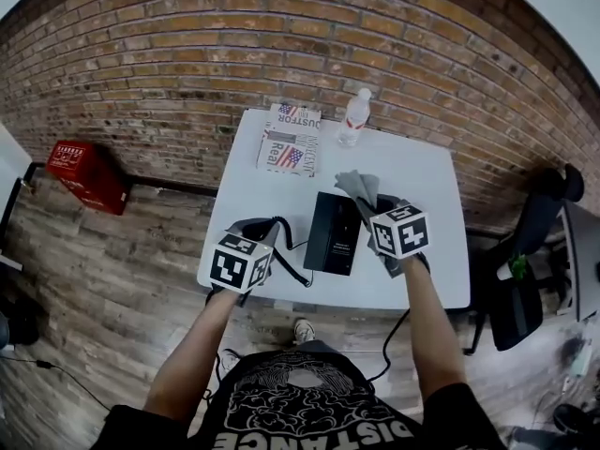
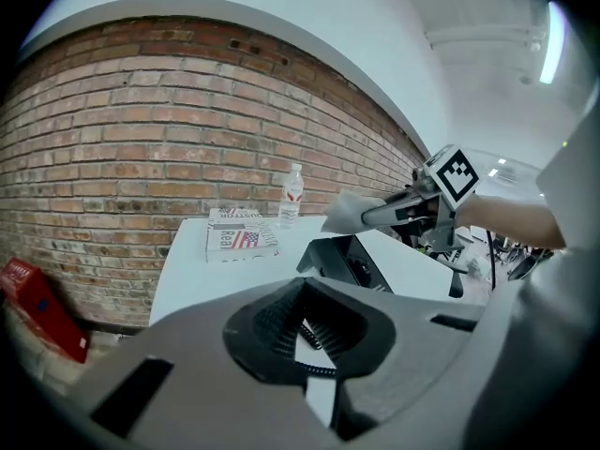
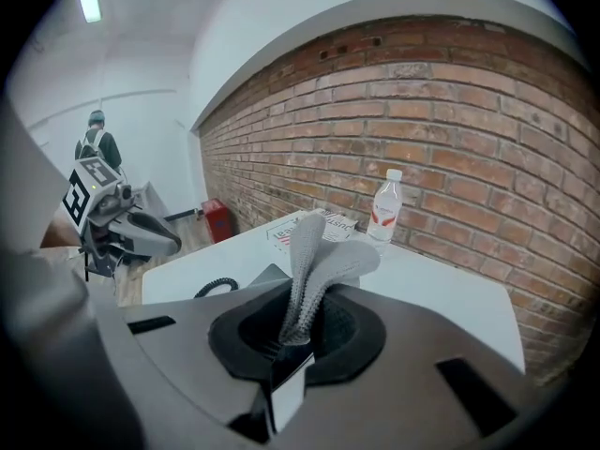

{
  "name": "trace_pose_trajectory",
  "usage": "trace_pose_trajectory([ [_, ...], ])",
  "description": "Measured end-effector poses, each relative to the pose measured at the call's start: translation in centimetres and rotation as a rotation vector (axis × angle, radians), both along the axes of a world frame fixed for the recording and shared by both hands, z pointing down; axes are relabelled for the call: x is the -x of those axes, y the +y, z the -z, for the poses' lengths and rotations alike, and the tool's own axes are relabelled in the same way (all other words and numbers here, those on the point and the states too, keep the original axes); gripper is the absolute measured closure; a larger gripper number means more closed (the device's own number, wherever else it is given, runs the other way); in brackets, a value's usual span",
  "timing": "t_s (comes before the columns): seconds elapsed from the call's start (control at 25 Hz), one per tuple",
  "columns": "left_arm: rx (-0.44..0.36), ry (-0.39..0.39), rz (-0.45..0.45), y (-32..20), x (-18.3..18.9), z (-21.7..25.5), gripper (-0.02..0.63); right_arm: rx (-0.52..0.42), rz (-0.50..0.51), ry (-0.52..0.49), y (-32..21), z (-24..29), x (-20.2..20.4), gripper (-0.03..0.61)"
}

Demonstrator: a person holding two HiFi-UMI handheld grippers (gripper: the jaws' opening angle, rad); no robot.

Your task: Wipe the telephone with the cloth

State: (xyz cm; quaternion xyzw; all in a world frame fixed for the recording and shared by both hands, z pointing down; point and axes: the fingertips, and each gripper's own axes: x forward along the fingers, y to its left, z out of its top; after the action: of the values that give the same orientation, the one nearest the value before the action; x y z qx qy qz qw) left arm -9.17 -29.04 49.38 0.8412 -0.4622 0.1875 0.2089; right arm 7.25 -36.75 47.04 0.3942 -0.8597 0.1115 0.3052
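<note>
Now the right gripper (image 3: 295,345) pinches the cloth (image 3: 323,261) by the 1 o'clock corner of the telephone (image 1: 334,232); the left gripper (image 2: 314,340) pinches the curly cord (image 1: 298,272) at 9 o'clock. Wiping looks about to start: next, lower the cloth and rub

Head view looks steeply down; both gripper views share the table (image 3: 445,279).

black short-sleeved t-shirt (image 1: 309,411), white print; left claw (image 2: 314,331) and right claw (image 3: 292,331), grey, each with a black-and-white marker cube (image 1: 241,262).
</note>
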Motion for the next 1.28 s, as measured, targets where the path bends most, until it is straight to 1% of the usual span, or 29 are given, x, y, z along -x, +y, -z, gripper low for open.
trace_pose_trajectory([
  [0.24,0.001,0.012,0.039,-1.1,-0.2,0.1,0.607,0.06,0.095,0.067,-1.6,-2.1,0.8,0.568],
  [0.36,-0.004,0.008,0.051,-1.3,-0.1,0.2,0.607,0.103,0.138,0.076,-1.6,-3.3,1.5,0.568],
  [0.56,-0.001,0.008,0.075,-1.0,0.5,0.0,0.607,0.141,0.179,0.085,-1.4,-4.2,2.1,0.566],
  [0.72,0.006,0.005,0.08,-0.4,0.4,-0.4,0.607,0.161,0.196,0.091,-1.3,-4.8,2.5,0.566],
  [0.96,0.004,0.005,0.102,0.0,1.3,-0.4,0.607,0.175,0.235,0.092,-1.6,-4.8,3.6,0.566],
  [1.28,0.001,0.016,0.119,0.2,2.2,-0.2,0.607,0.202,0.25,0.078,-2.0,-5.0,4.9,0.566],
])
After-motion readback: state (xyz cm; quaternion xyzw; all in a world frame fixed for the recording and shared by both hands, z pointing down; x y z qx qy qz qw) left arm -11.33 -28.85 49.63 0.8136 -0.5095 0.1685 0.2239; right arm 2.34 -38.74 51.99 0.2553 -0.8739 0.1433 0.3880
